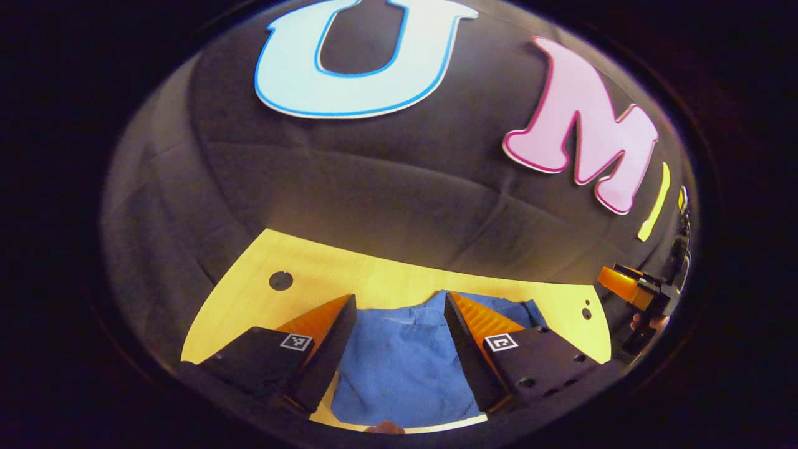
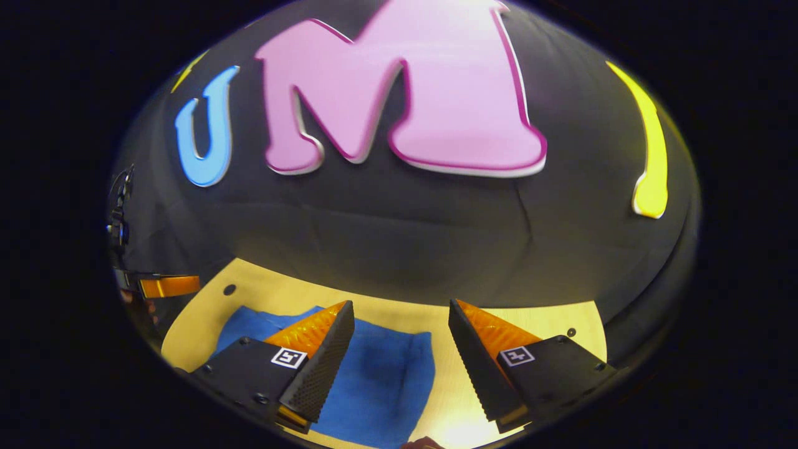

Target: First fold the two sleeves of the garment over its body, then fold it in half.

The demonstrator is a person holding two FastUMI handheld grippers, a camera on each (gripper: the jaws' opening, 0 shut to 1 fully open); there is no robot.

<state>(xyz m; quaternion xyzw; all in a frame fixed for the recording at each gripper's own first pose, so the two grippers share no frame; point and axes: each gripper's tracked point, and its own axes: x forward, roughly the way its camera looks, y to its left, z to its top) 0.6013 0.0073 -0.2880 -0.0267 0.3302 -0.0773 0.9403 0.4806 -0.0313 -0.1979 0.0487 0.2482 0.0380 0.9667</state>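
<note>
A blue garment (image 1: 399, 368) lies flat on the pale wooden table (image 1: 312, 274). In the left gripper view my left gripper (image 1: 399, 304) hangs open above the cloth, which shows in the gap between the fingers. At the right edge of that view my right gripper (image 1: 629, 284) appears with a hand on it. In the right gripper view the blue garment (image 2: 380, 380) lies low and to the left, its right edge between the fingers. My right gripper (image 2: 401, 310) is open over that edge and holds nothing. My left gripper (image 2: 165, 285) shows at the far left.
The black booth cloth (image 1: 399, 187) rises behind the table's far edge. Small dark holes (image 1: 280, 280) mark the tabletop near its back corners. Bare wood (image 2: 548, 321) lies to the right of the garment.
</note>
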